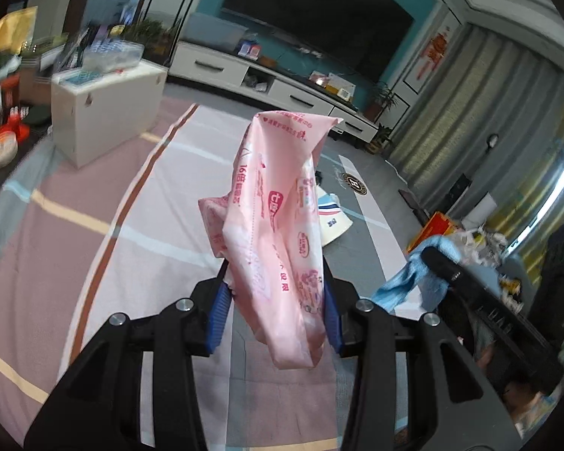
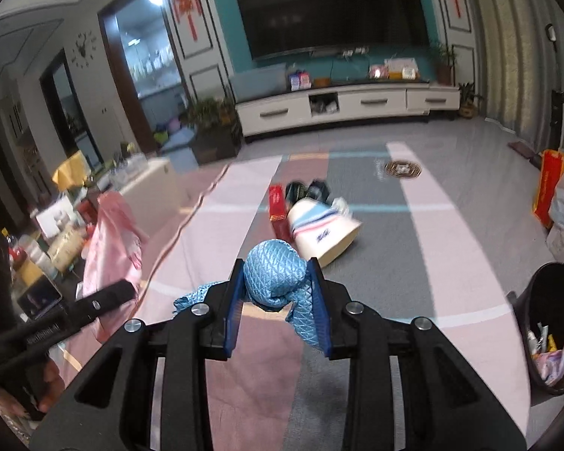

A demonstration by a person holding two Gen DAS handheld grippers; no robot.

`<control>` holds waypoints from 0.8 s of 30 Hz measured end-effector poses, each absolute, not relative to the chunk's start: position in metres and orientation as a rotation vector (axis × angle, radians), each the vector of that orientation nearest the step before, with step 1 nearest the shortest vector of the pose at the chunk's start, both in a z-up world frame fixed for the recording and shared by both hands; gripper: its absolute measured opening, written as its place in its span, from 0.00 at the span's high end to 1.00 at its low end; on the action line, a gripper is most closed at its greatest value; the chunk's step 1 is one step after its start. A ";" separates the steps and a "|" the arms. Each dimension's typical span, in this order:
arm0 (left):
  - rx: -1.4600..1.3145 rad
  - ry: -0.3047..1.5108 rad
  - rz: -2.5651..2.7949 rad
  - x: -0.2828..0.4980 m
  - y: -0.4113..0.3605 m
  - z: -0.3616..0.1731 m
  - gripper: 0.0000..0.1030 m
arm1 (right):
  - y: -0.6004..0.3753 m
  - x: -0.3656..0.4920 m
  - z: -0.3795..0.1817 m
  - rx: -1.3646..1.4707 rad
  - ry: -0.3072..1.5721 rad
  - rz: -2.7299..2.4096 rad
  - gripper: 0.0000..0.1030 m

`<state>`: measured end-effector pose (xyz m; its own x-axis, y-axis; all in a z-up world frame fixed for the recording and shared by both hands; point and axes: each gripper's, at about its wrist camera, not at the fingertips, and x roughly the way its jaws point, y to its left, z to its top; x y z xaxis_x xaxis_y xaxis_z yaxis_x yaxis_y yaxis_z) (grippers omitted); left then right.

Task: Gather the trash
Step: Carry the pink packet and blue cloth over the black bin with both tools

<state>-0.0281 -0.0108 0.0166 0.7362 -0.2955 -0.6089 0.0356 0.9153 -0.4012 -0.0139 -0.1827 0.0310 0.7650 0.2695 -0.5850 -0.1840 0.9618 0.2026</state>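
Note:
My left gripper (image 1: 278, 293) is shut on a crumpled pink plastic wrapper (image 1: 278, 210) with red print, held up above the striped carpet. The same pink wrapper (image 2: 112, 236) shows at the left of the right wrist view. My right gripper (image 2: 278, 289) is shut on a balled-up blue quilted cloth (image 2: 276, 278), which also shows as a blue cloth (image 1: 413, 274) at the right of the left wrist view. On the carpet ahead lie a tipped paper cup (image 2: 323, 229), a red box (image 2: 278, 208) and a dark crumpled item (image 2: 306, 189).
A black bin (image 2: 552, 323) holding wrappers stands at the lower right. A white low cabinet (image 1: 101, 112) with clutter on top stands at the left, a white TV stand (image 2: 342, 107) along the far wall. A red bag (image 2: 549, 188) and white bags sit by the curtain.

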 end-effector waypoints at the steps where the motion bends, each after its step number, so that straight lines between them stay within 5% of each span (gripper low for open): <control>1: -0.362 0.708 -0.182 -0.032 -0.015 0.021 0.58 | -0.185 -0.016 0.035 0.138 0.642 0.241 0.68; 24: -0.259 0.618 -0.395 -0.057 -0.143 0.064 0.58 | -0.294 -0.099 0.102 0.242 0.347 0.021 0.67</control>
